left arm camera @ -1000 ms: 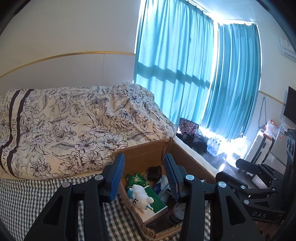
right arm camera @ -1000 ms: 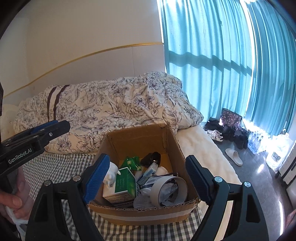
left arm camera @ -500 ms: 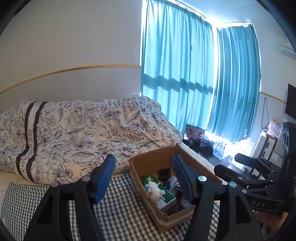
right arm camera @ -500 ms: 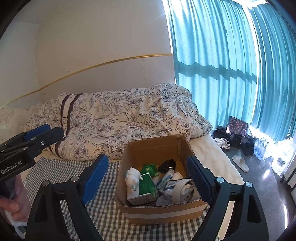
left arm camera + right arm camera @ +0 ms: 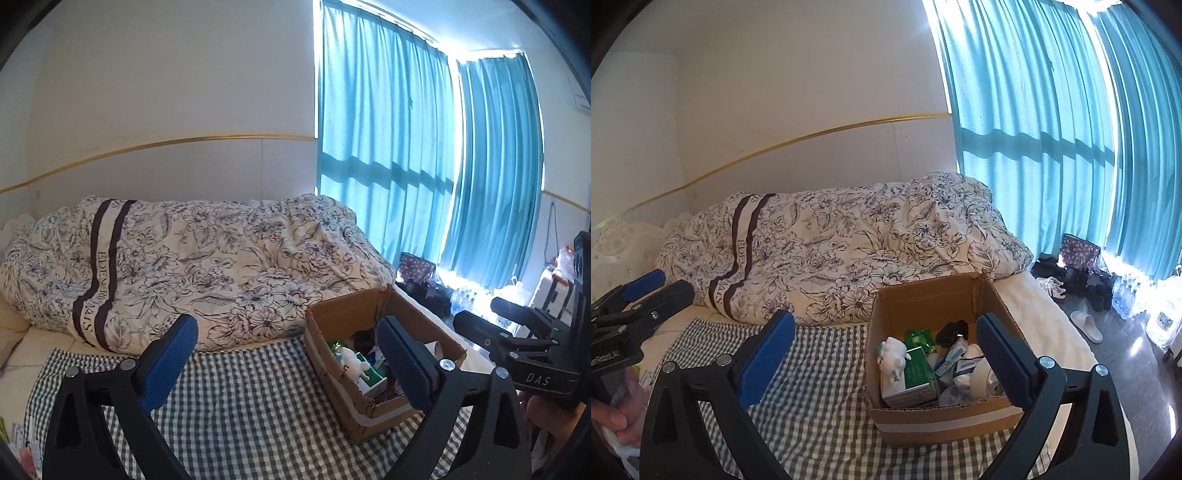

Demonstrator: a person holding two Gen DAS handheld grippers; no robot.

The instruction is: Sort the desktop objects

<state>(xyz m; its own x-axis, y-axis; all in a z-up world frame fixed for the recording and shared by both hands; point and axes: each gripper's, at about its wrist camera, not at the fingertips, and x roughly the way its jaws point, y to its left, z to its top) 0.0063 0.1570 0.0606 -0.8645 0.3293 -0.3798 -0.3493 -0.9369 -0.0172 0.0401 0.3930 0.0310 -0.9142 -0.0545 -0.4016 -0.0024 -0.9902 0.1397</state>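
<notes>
**Box filled, both tongs empty**

The box sits on the checked cloth on the bed, holding a white toy, a green carton and other small items. Sorting looks nearly done. The left gripper and right gripper gape wide, holding and touching nothing.
</notes>
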